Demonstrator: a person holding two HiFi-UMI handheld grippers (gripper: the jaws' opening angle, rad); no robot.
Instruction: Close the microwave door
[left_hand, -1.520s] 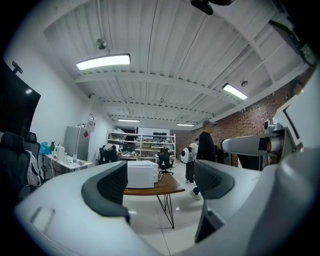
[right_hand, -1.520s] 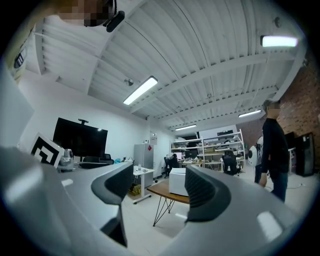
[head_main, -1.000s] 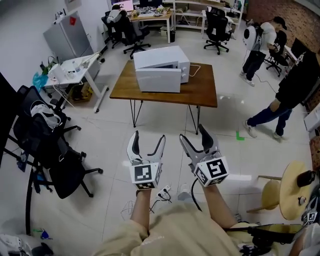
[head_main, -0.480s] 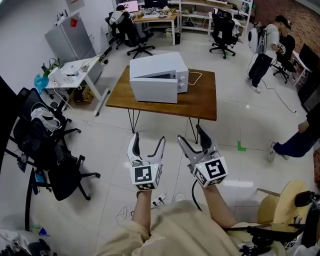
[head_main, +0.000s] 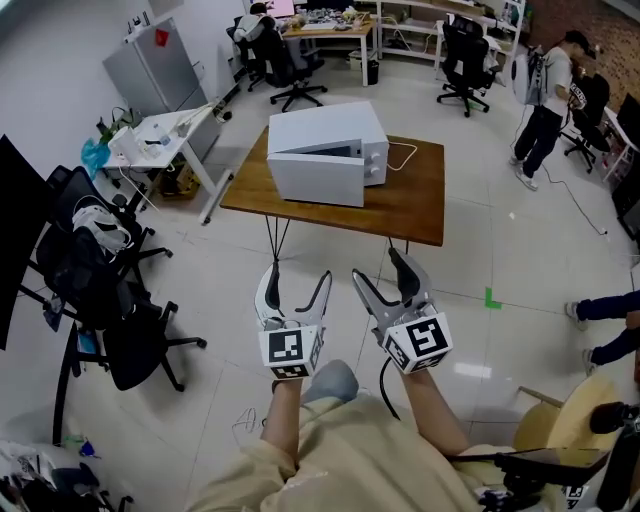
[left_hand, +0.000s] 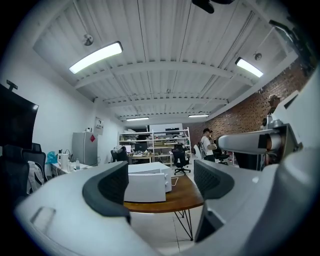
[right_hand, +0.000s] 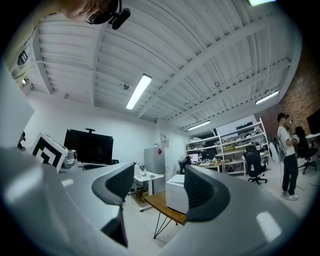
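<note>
A white microwave (head_main: 325, 148) stands on a wooden table (head_main: 410, 205) with thin black legs, across the tiled floor ahead of me. Its door (head_main: 318, 181) hangs a little ajar, swung out at the front. My left gripper (head_main: 297, 275) and right gripper (head_main: 378, 265) are held side by side in the air well short of the table, both open with nothing between the jaws. Between the jaws of the left gripper (left_hand: 160, 185) I see the microwave (left_hand: 146, 184) and the table (left_hand: 187, 197). Past the right gripper (right_hand: 155, 189) the microwave (right_hand: 175, 196) shows from its side.
Black office chairs (head_main: 110, 300) crowd the left. A white desk (head_main: 165, 135) and a grey cabinet (head_main: 160, 68) stand at back left. A person (head_main: 548, 92) stands at back right; someone's legs (head_main: 605, 325) show at the right edge. A wooden stool (head_main: 590, 385) is near right.
The table and microwave have come nearer and shifted slightly right in the head view. The person at the right walked off toward the right edge. Both grippers keep their open pose.
</note>
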